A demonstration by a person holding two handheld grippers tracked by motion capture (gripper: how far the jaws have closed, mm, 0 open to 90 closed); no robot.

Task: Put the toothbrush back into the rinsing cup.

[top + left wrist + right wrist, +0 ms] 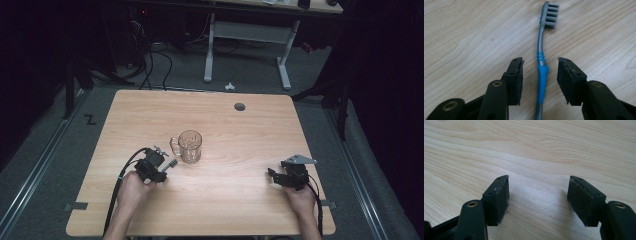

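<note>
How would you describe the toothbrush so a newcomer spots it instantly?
On the wooden table, find the clear glass mug. Just to its lower left lies the toothbrush, flat between the open left claw. It is thin and grey with a blue grip, unlike the mug.

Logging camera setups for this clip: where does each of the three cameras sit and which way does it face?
High view: above the person's side, facing forward and down on the wooden table with the glass mug; both forearms and hands show.
Left gripper view: rides the left gripper, looking along its open jaws at the toothbrush between them.
Right gripper view: rides the right gripper, open over bare tabletop.
Shared: all three show the tabletop.
</note>
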